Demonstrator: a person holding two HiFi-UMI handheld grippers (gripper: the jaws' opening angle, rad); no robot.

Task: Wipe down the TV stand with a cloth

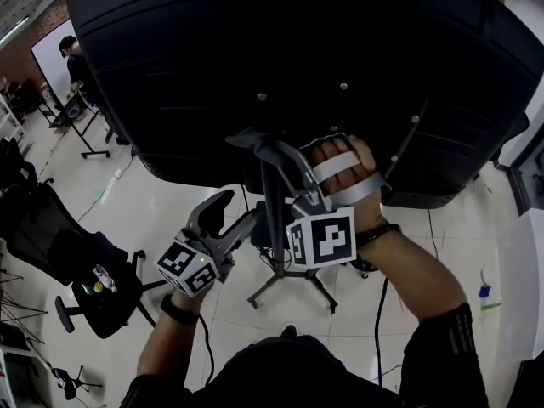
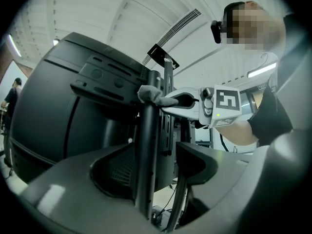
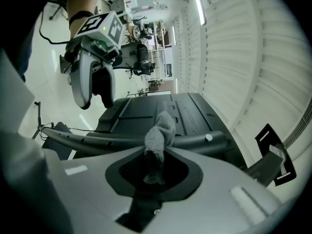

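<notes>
Right gripper view: grips the grey cloth (image 3: pixel 163 126) in the right gripper (image 3: pixel 156 150), against the TV stand pole (image 3: pixel 97 141) just ahead (cloth bunched past the tips). Holds the left gripper (image 2: pixel 158 155) open, pole between its jaws.

- We see grey plastic on the left gripper (image 1: pixel 235 214) and right gripper (image 1: pixel 249 140).
- Each carries a black-and-white marker cube (image 1: pixel 189 267).
- Two white straps (image 1: pixel 340 165), centre frame.
- Black wristbands (image 1: pixel 178 311), thin black cable (image 1: pixel 206 347), dark sleeves (image 1: pixel 444 355) at the bottom.
</notes>
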